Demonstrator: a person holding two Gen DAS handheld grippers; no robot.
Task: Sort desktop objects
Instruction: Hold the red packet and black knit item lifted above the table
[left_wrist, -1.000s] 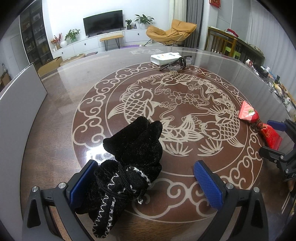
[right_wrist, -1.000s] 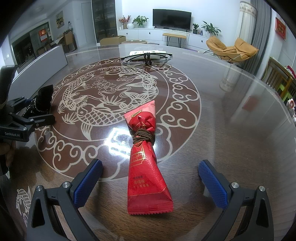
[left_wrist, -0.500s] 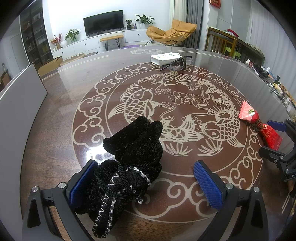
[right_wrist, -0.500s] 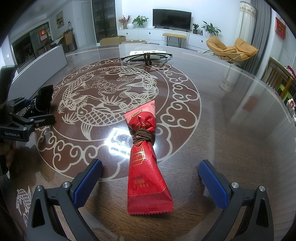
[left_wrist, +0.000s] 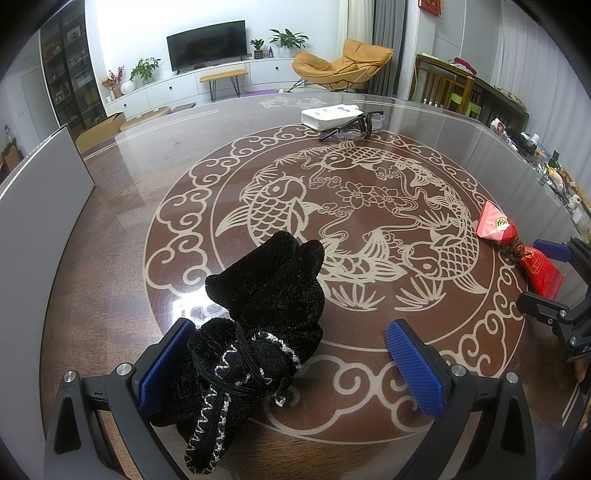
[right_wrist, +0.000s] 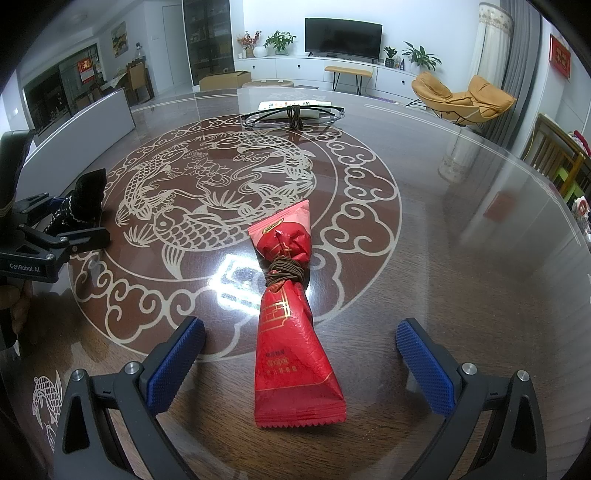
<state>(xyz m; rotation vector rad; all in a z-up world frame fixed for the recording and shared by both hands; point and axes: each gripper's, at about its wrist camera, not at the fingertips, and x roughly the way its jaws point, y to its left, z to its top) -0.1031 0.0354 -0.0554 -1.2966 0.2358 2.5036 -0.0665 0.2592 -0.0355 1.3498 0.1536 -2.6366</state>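
Note:
A black velvet pouch (left_wrist: 258, 314) tied with a cord lies on the glass table, resting against the left pad of my left gripper (left_wrist: 291, 363). That gripper is open and the right pad stands well clear of the pouch. A red snack packet (right_wrist: 291, 325) bound with brown cord lies lengthwise between the pads of my right gripper (right_wrist: 299, 362), which is open and touches nothing. The packet (left_wrist: 517, 251) also shows at the right edge of the left wrist view. The pouch (right_wrist: 83, 199) shows at the left of the right wrist view.
At the far side of the table lie glasses (left_wrist: 354, 127) tied with a cord, in front of a white box (left_wrist: 328, 114). A grey panel (left_wrist: 33, 221) stands along the left edge. A hand (right_wrist: 14, 306) holds the left gripper body (right_wrist: 33, 243).

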